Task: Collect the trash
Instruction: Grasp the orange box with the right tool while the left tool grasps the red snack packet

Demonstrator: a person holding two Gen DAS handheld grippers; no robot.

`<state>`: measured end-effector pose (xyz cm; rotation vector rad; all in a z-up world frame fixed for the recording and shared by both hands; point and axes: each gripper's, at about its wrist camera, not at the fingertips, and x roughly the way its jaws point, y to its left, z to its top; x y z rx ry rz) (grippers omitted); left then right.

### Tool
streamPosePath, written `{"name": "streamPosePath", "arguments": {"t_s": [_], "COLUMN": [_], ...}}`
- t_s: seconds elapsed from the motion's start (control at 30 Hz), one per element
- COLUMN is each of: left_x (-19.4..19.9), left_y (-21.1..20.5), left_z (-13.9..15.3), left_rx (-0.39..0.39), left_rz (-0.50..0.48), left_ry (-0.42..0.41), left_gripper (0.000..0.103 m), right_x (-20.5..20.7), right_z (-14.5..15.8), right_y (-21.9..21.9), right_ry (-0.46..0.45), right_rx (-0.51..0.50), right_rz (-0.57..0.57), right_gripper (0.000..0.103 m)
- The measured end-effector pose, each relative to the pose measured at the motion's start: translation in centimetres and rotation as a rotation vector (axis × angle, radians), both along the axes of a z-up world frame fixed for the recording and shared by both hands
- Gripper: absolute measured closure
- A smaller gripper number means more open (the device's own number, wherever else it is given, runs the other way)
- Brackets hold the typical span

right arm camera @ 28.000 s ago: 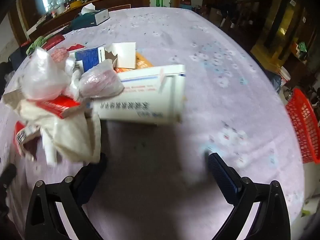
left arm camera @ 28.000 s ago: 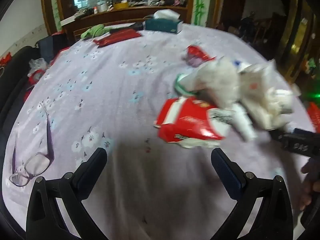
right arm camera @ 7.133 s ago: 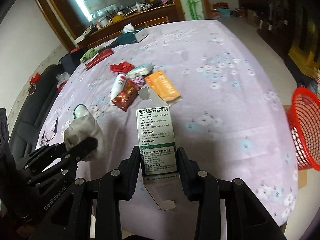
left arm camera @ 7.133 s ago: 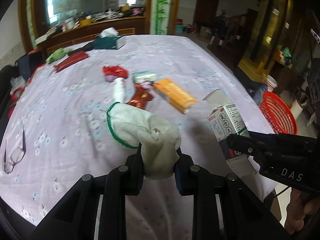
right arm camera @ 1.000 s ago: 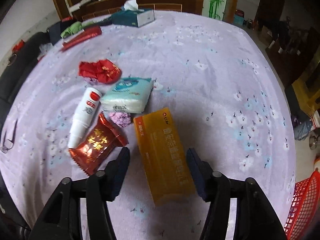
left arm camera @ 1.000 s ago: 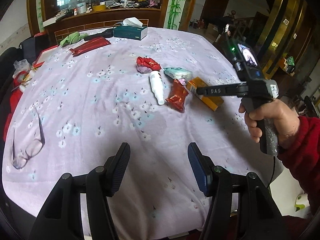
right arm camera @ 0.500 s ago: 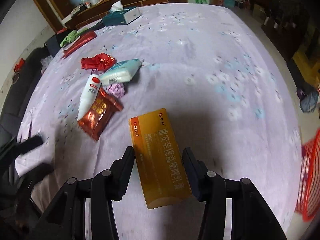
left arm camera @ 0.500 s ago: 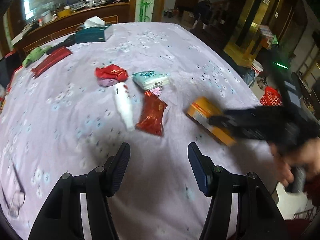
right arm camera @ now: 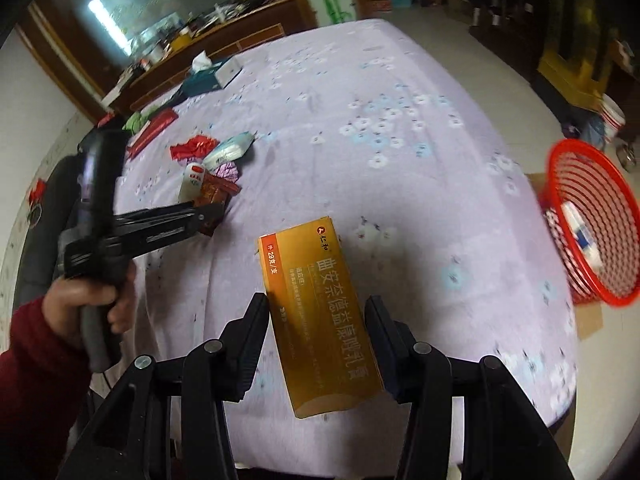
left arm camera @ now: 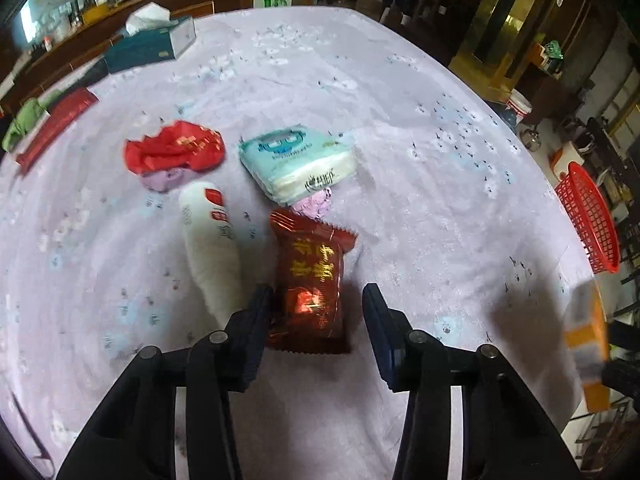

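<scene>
We are pinching a long orange-yellow cardboard box [right arm camera: 322, 312] between the pads of the right claw [right arm camera: 316, 330], lifted clear of the lilac flower-print cloth over the surface [right arm camera: 400, 152]. The left claw [left arm camera: 316, 324] is spread, straddling a dark red foil snack packet [left arm camera: 310, 280] that is lying flat; its left pad looks to be touching the packet's edge, though blur makes that uncertain. To close well, we are judging that the left pad should stay off the white plastic bottle with a red label [left arm camera: 210, 240] just beside it, and the pads should bite the packet's middle, since foil slips. A pale blue tissue pack [left arm camera: 298, 164] and a crumpled red wrapper [left arm camera: 174, 148] are waiting farther back. The red plastic mesh basket [right arm camera: 592, 220] is sitting off the surface's right edge, below it, so the box is needing a swing out past that edge; the cloth between is bare.
</scene>
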<state>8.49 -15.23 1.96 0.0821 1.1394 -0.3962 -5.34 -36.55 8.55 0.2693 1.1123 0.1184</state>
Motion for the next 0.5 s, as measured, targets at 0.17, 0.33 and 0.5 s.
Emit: {"name": "streamPosePath", "arguments": {"t_s": [0.17,0.33,0.5], "left_x": [-0.5,-3.9,-8.3], "left_y": [0.3,0.6,0.7], "left_z": [-0.5,0.9,3.2], "left_rx": [-0.019,-0.049,-0.092], "left_rz": [-0.002,0.004,0.047], "left_ry": [0.004,-0.038,-0.075], "left_gripper": [0.071,0.072,0.071], "right_x": [-1.9,-1.3,0.1], "right_z": [0.5,0.0,-1.3], "right_y": [-0.5,-0.3,0.2], "right_ry": [-0.003,-0.008,0.005], "right_rx": [0.006,0.004,0.012], "right_rz": [-0.047,-0.028,0.022], "right_gripper": [0.05,0.05,0.05]}}
